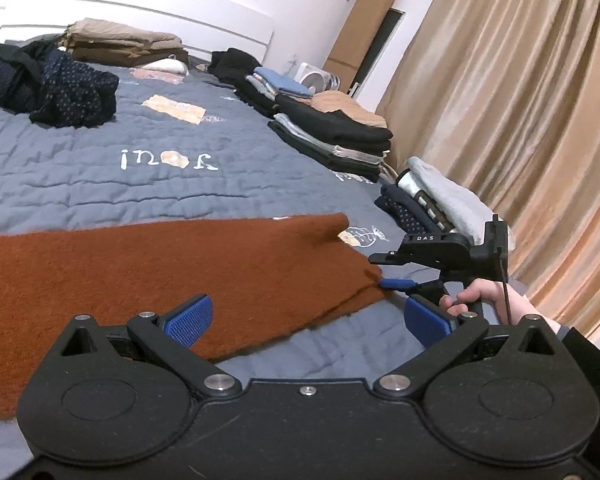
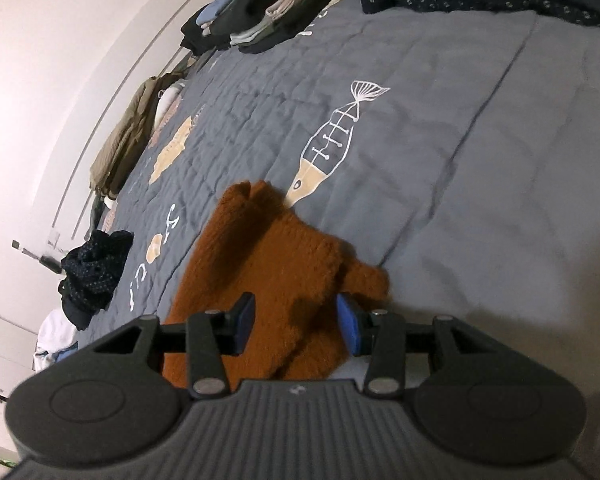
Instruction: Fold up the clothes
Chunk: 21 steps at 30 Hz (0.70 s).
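Note:
A rust-brown knit garment (image 1: 160,272) lies spread flat on the grey quilted bed cover (image 1: 100,184). My left gripper (image 1: 308,320) hovers open just above the garment's near edge, nothing between its blue pads (image 1: 190,320). In the same view a hand (image 1: 472,296) holds my right gripper (image 1: 392,272) at the garment's right corner. Seen from the right wrist, the right gripper (image 2: 296,322) is open, its pads wide apart on either side of a bunched part of the garment (image 2: 268,264), not pinching it.
Stacks of folded clothes (image 1: 332,132) line the bed's right edge, with another small pile (image 1: 420,200) close to the right gripper. A crumpled dark dotted garment (image 1: 72,92) and beige folded items (image 1: 120,40) sit near the headboard. A tan curtain (image 1: 520,120) hangs on the right.

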Each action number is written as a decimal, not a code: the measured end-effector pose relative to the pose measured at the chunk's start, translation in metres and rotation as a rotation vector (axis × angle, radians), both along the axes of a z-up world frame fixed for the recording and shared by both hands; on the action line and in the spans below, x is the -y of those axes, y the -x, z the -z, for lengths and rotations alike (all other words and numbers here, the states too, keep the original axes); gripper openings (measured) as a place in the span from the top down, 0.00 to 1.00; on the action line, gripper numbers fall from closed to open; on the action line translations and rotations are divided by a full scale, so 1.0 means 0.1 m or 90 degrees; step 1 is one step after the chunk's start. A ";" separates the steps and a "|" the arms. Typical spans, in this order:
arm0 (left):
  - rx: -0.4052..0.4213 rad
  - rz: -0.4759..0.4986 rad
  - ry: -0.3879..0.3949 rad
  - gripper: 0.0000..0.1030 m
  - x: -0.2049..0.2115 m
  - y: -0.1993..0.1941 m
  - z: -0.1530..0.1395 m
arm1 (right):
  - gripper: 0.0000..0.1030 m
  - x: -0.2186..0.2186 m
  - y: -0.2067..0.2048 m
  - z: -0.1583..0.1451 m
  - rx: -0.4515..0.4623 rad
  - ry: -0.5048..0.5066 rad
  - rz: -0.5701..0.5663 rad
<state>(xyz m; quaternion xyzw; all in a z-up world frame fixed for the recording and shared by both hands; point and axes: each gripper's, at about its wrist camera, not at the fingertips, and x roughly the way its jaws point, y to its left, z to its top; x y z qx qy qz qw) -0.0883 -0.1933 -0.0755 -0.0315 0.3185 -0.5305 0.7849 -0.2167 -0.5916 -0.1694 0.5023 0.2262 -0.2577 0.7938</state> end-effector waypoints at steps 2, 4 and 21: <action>-0.003 -0.004 -0.004 0.00 0.01 -0.03 0.02 | 0.57 0.02 -0.07 0.05 -0.007 0.004 0.000; -0.004 -0.007 -0.008 0.00 0.01 -0.05 0.04 | 0.57 0.01 -0.07 0.04 0.002 0.006 0.008; 0.001 -0.010 0.001 0.00 -0.02 -0.03 -0.01 | 0.96 -0.16 0.22 -0.40 0.048 0.067 0.069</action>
